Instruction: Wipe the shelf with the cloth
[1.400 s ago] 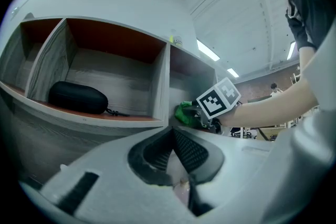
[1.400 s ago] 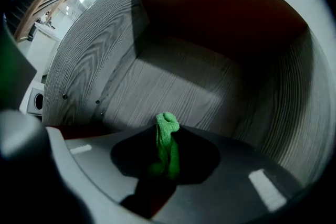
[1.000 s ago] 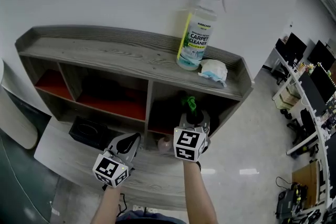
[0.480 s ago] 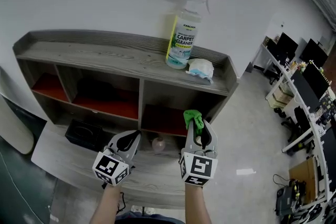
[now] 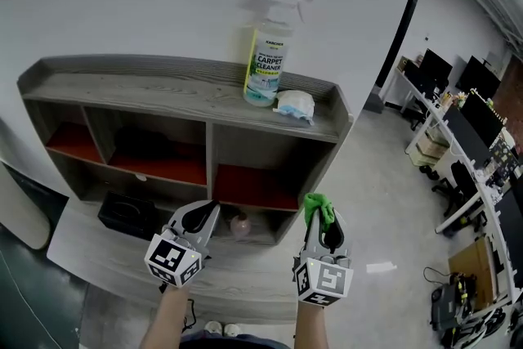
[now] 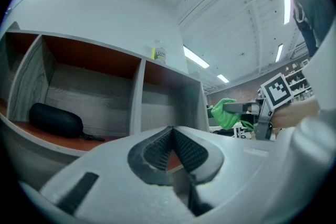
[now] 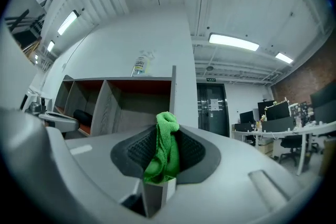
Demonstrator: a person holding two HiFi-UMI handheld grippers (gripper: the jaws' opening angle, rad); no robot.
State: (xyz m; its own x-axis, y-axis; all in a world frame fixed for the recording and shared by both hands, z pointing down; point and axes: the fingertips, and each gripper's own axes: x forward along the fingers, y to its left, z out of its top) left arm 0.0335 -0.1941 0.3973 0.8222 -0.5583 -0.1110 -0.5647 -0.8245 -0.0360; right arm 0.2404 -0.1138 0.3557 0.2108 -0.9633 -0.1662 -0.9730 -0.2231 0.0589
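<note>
The grey wooden shelf unit (image 5: 163, 90) stands against the white wall, and its compartments have red floors. My right gripper (image 5: 320, 214) is shut on a green cloth (image 5: 317, 208), which sticks out above the jaws. It hangs in front of the unit's right end, clear of the compartments. In the right gripper view the cloth (image 7: 165, 152) fills the gap between the pads, with the shelf (image 7: 121, 99) ahead to the left. My left gripper (image 5: 209, 210) is shut with nothing in it, low before the middle compartments. The left gripper view shows the cloth (image 6: 223, 115) off to its right.
A carpet cleaner spray bottle (image 5: 265, 61) and a white wipes pack (image 5: 294, 105) stand on the shelf top. A black case (image 5: 127, 212) lies in a lower left compartment, and a pinkish object (image 5: 239, 225) lies near the middle. Office desks (image 5: 466, 143) fill the right side.
My right gripper has drawn back out of the lower middle compartment and moved right with the cloth. The left gripper has stayed put.
</note>
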